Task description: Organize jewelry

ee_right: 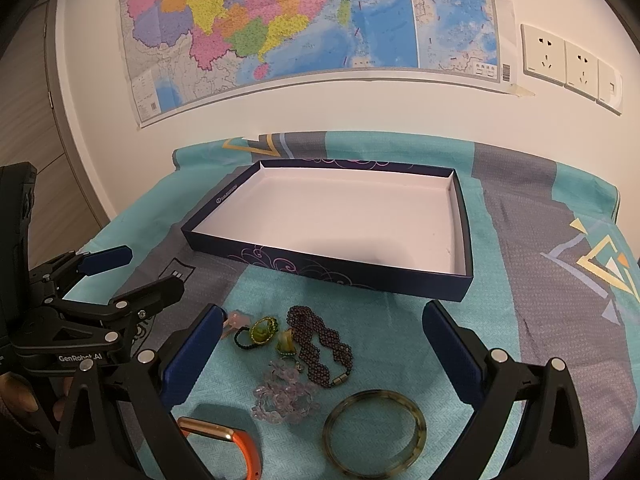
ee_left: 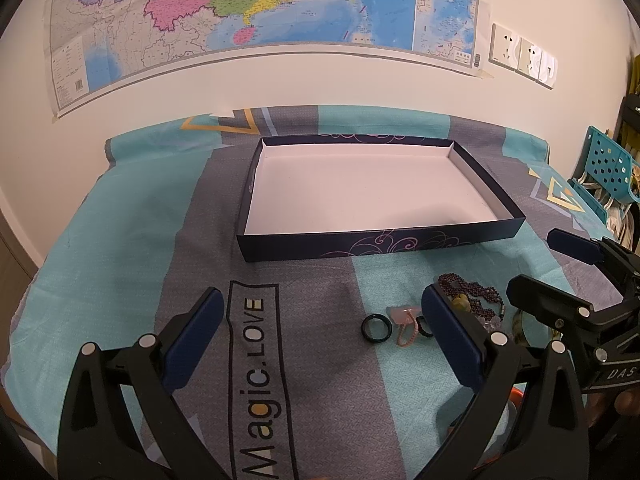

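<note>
A wall map (ee_right: 312,20) hangs above a surface, possibly a bed, spread with a teal and grey cloth (ee_right: 540,220) printed "Magic.LOVE". Wall sockets (ee_right: 568,66) sit to the map's right.

On the cloth lies a shallow dark blue box (ee_right: 320,266), white inside and holding nothing.

The left hand-held gripper (ee_left: 320,320) hovers over the printed strip with its jaws wide apart and nothing between them. The right hand-held gripper (ee_right: 322,336) is also spread wide and unloaded, poised above the jewelry, which lies in a cluster on the cloth just in front of the box.

In that cluster, nearest the right camera, is a mottled brown bangle (ee_right: 374,434). To its left lies an orange band (ee_right: 228,446), partly cut off by the gripper. A dark beaded bracelet (ee_right: 320,344) curves between bangle and box. A clear bead strand (ee_right: 284,398) sits beside it. A green ring (ee_right: 262,332) and a small greenish piece (ee_right: 287,343), too blurred to identify, rest near the bracelet. A pink piece (ee_left: 404,316) lies next to a dark ring (ee_left: 375,327), left of the rest.
</note>
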`<state>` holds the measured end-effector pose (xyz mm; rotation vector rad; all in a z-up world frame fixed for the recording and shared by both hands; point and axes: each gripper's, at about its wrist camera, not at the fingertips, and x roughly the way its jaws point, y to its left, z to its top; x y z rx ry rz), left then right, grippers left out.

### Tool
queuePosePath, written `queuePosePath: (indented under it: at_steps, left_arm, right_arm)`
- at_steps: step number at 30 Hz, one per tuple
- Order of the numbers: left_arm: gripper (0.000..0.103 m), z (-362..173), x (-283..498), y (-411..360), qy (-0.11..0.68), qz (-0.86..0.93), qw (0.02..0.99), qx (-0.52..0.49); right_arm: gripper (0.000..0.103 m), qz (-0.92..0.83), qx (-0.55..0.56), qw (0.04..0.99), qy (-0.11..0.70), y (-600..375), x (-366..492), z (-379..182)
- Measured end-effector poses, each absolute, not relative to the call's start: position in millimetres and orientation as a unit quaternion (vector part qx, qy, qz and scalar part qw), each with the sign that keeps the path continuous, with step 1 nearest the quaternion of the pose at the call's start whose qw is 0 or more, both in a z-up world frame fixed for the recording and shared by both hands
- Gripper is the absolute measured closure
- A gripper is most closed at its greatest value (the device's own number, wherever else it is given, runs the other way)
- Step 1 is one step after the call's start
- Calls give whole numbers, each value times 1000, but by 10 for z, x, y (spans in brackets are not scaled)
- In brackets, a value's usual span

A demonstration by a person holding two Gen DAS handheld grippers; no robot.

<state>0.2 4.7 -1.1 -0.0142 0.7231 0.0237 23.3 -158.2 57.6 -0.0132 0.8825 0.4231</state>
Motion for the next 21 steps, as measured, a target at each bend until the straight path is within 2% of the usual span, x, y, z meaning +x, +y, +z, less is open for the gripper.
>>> queuePosePath:
  at_steps: [21]
  left_arm:
    - [6,-15,-16,15,353,5,936,-6]
  right_arm:
    - [7,203,-5,881,427,-1594,236,557]
